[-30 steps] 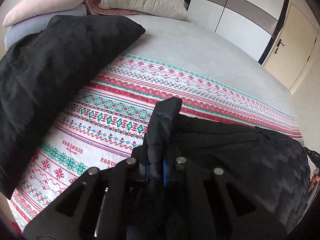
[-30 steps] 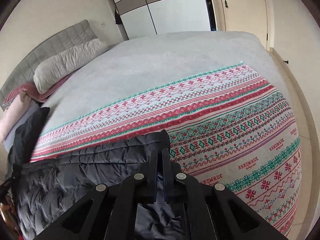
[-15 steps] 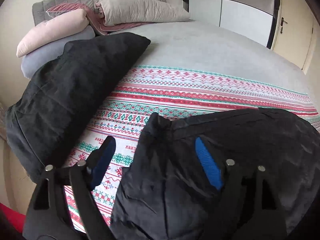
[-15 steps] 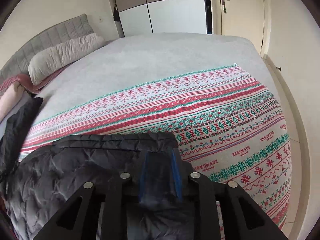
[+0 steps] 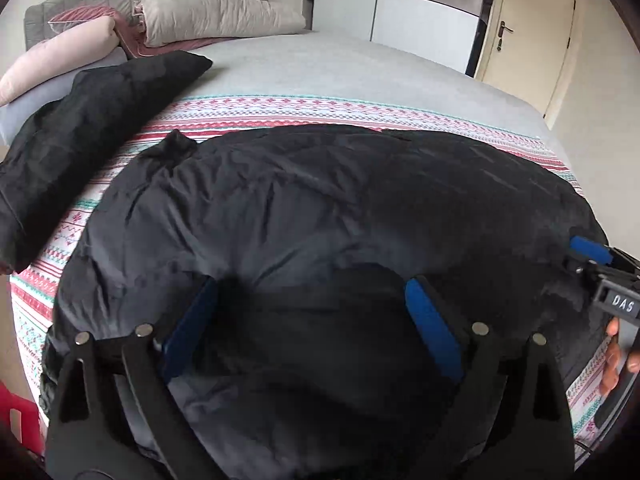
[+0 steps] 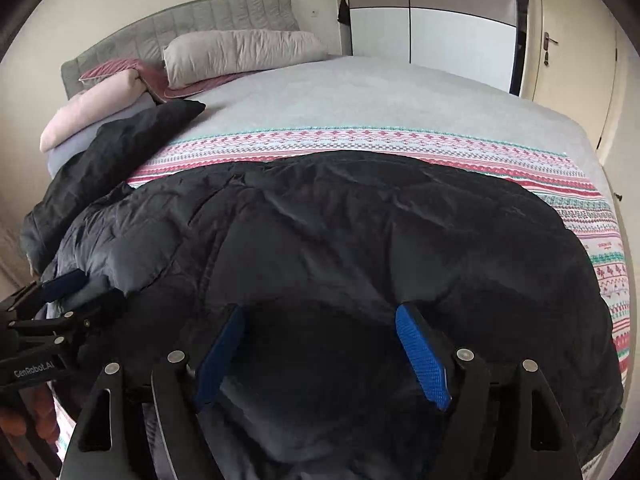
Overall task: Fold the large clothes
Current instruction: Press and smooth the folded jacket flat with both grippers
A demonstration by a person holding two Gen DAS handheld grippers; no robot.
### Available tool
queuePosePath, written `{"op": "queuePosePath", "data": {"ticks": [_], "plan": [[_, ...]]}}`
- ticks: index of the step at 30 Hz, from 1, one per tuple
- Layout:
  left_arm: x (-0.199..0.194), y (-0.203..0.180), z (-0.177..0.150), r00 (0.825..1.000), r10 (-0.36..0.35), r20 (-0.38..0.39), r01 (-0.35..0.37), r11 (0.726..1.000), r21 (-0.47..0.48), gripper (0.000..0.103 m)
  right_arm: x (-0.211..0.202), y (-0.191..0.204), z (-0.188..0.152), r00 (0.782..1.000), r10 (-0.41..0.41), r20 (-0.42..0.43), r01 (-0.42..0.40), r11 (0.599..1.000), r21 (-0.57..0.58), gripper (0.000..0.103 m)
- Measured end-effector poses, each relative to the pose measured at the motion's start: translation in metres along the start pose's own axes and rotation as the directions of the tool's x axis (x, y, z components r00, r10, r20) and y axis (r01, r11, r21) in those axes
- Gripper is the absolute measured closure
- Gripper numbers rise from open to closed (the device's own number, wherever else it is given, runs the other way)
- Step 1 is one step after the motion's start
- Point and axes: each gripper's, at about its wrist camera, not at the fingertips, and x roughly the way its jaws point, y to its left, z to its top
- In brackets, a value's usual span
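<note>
A large black puffer jacket (image 5: 328, 216) lies folded on the patterned blanket (image 5: 280, 110) at the near side of the bed; it also fills the right wrist view (image 6: 360, 232). My left gripper (image 5: 312, 304) is open, with its blue pads apart above the jacket's near edge. My right gripper (image 6: 320, 332) is open too, over the jacket's near edge. The right gripper shows at the right edge of the left wrist view (image 5: 592, 256), and the left gripper at the left edge of the right wrist view (image 6: 60, 284).
A second black garment (image 5: 80, 132) lies on the bed's left side, also seen in the right wrist view (image 6: 112, 156). Pillows (image 5: 208, 16) and a padded headboard (image 6: 200, 20) are at the far end. A wardrobe (image 6: 432, 20) and door (image 5: 524, 32) stand beyond.
Both grippers were shut on the jacket's edge a second ago; they have opened, let it go and pulled back. The jacket now lies flat on the blanket.
</note>
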Motion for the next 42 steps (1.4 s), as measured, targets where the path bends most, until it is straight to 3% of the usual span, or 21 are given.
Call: {"op": "queuePosePath", "data": {"ticks": [6,9,11,14,18,20,22,25,32,38,42], "plan": [[0.002,0.09,-0.011,0.992,0.116,-0.05,-0.124,0.969,-0.213,0.007,-0.011,-0.103,-0.021,0.99,-0.142,0.007,0.137,0.968,0.211,0.024],[-0.001,0.107,-0.018,0.965,0.245,-0.097,-0.26,0.942,-0.213,0.007,-0.014,-0.134,-0.029,0.981,-0.188,-0.048,0.194,0.937,0.292,0.023],[-0.011,0.113,-0.021,0.953,0.278,-0.118,-0.299,0.926,-0.231,0.007,-0.022,-0.137,-0.026,0.975,-0.21,-0.075,0.223,0.929,0.297,0.023],[-0.035,0.101,-0.022,0.967,0.239,-0.086,-0.253,0.936,-0.247,0.007,-0.043,-0.112,-0.021,0.973,-0.225,-0.044,0.229,0.946,0.231,0.023],[-0.062,0.038,-0.027,0.995,0.099,-0.02,-0.1,0.986,-0.135,0.007,-0.06,-0.053,-0.03,0.998,-0.056,-0.016,0.057,0.993,0.107,0.022],[-0.06,0.008,-0.033,0.999,0.028,-0.033,-0.031,0.997,-0.069,0.007,-0.055,-0.017,-0.04,0.999,-0.013,-0.042,0.013,1.0,0.003,0.022],[-0.049,-0.012,-0.04,0.996,0.009,-0.084,-0.01,1.0,-0.021,0.007,-0.049,0.006,-0.049,0.998,-0.014,-0.065,0.008,0.996,-0.093,0.022],[-0.031,-0.02,-0.051,0.99,0.046,-0.131,-0.045,0.999,0.008,0.007,-0.039,0.016,-0.06,0.995,-0.057,-0.085,0.044,0.989,-0.144,0.022],[-0.029,-0.005,-0.06,0.982,0.121,-0.145,-0.116,0.992,0.039,0.007,-0.035,-0.015,-0.066,0.989,-0.084,-0.122,0.074,0.994,-0.083,0.022],[-0.033,0.02,-0.062,0.973,0.164,-0.16,-0.16,0.986,0.04,0.006,-0.042,-0.04,-0.071,0.985,-0.112,-0.134,0.104,0.992,-0.065,0.022],[-0.034,0.046,-0.063,0.968,0.181,-0.174,-0.184,0.983,-0.003,0.005,-0.044,-0.066,-0.071,0.985,-0.087,-0.146,0.084,0.996,-0.032,0.022]]}}
